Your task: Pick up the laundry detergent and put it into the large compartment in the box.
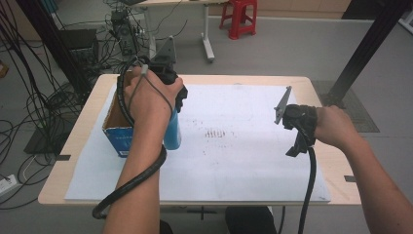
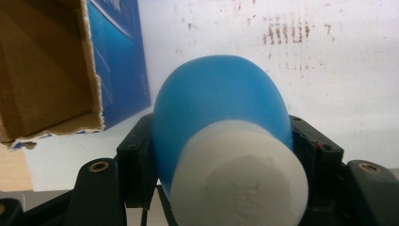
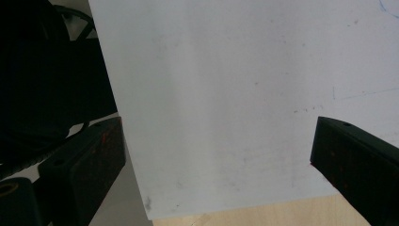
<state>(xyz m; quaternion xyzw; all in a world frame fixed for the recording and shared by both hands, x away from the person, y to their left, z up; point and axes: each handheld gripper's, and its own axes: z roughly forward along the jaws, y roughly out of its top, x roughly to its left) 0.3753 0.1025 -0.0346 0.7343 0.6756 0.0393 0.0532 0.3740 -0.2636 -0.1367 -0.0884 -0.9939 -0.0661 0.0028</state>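
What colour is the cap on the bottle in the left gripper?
White, on a blue bottle; the cap shows best in the left gripper view.

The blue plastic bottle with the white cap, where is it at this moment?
In the high view, the blue plastic bottle with the white cap is at the table's left side, clamped in the left hand-held gripper, just right of the open blue cardboard box.

No word, brand or number can be read anywhere. The blue box carries pale printing on its side, seen from above and from the left gripper view, but it is too small and blurred to make out. The white sheet bears only rows of brownish marks, not letters.
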